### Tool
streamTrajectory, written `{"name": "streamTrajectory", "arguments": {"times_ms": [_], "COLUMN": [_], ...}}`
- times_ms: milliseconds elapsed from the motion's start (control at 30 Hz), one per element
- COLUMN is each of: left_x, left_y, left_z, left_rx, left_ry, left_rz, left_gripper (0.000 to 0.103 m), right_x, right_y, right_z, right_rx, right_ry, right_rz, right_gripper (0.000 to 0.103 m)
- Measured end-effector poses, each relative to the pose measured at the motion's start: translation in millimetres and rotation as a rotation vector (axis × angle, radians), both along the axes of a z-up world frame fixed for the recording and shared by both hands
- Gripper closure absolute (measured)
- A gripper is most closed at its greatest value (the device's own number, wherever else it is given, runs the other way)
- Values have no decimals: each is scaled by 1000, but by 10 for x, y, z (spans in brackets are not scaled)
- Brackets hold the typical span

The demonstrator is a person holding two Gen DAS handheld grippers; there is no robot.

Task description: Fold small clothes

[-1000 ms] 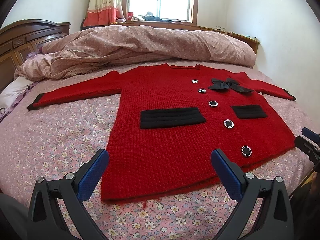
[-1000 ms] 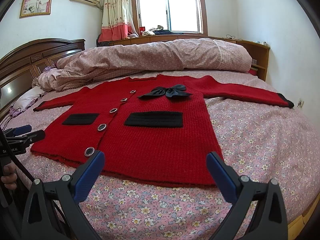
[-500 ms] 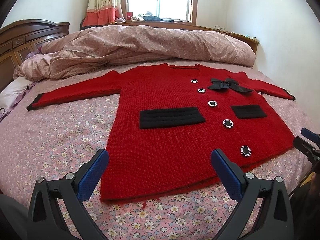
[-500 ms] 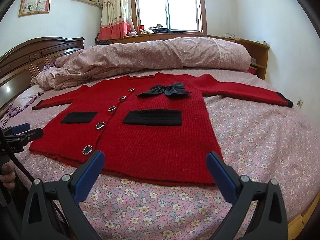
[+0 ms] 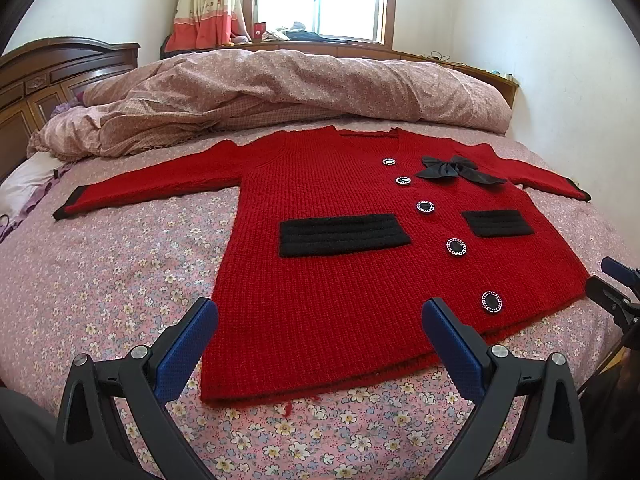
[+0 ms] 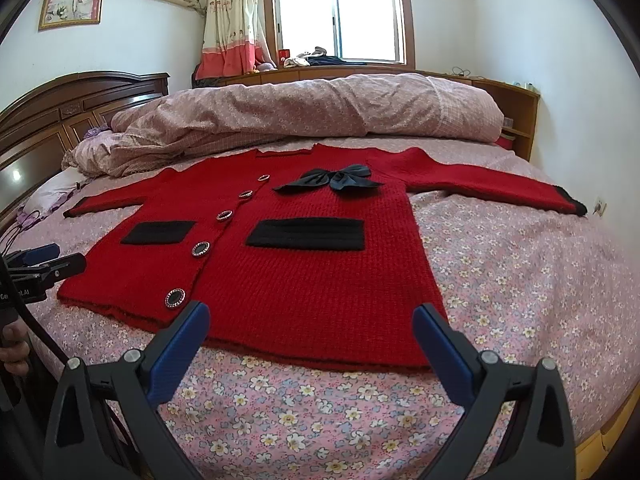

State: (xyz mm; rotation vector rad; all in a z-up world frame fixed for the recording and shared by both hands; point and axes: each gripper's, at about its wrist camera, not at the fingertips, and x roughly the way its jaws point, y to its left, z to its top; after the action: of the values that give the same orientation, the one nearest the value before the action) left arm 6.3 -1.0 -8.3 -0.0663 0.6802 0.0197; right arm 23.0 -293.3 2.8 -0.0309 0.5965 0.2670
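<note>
A small red knitted cardigan (image 5: 340, 280) (image 6: 320, 280) lies flat and face up on the bed, both sleeves spread out sideways. It has two black pockets, a black bow (image 5: 456, 170) (image 6: 332, 180) near the neck and a row of black buttons. My left gripper (image 5: 320, 344) is open, hovering just above the hem's left part, nothing between its blue pads. My right gripper (image 6: 310, 340) is open too, over the hem's right part. Each gripper's tip shows at the edge of the other's view.
The floral bedsheet (image 5: 100, 280) (image 6: 520, 280) surrounds the cardigan. A rumpled pink duvet (image 5: 280, 92) (image 6: 300, 116) lies across the bed behind the collar. A wooden headboard (image 6: 60, 120) stands at the left, a wooden shelf (image 6: 516, 120) at the far right. A hand (image 6: 12, 352) grips the left tool.
Both grippers have crept slightly forward toward the hem; the cardigan sits a touch lower and nearer in both views. Nothing has been grasped.
</note>
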Motion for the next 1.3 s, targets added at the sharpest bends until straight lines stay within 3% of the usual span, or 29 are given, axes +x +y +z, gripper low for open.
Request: {"name": "streamTrajectory", "arguments": {"times_ms": [367,533,633,867,933,1067,1200,1300], "left_x": [8,181,367,782,888,1003,1077,1111], "left_y": [26,320,684,1851,2224,2989,3528,3861], "left_z": [-12,59,116,85,15,-174,-312,-454], "left_rx": [-3,-55,-116,-230,-303,-523,-605,-692], "left_ry": [8,25,40,62,84,84,55,35], "left_rz": [9,59,117,353,426,576,689,748], "left_gripper": [4,4,4,4,5,5,5,6], "right_x": [5,130,257,805,978,1289,1572,1717], "right_y": [1,48,131,507,628,787,775,746], "right_z": [3,74,161,389,432,482,469,427], "right_rx": [1,21,14,-21,-30,-9,90,99], "right_ry": [-1,-3,-27,-94,-107,-122,-77,-63], "right_rz": [0,24,45,123,139,161,180,169], "right_gripper": [0,0,0,0,0,0,0,0]}}
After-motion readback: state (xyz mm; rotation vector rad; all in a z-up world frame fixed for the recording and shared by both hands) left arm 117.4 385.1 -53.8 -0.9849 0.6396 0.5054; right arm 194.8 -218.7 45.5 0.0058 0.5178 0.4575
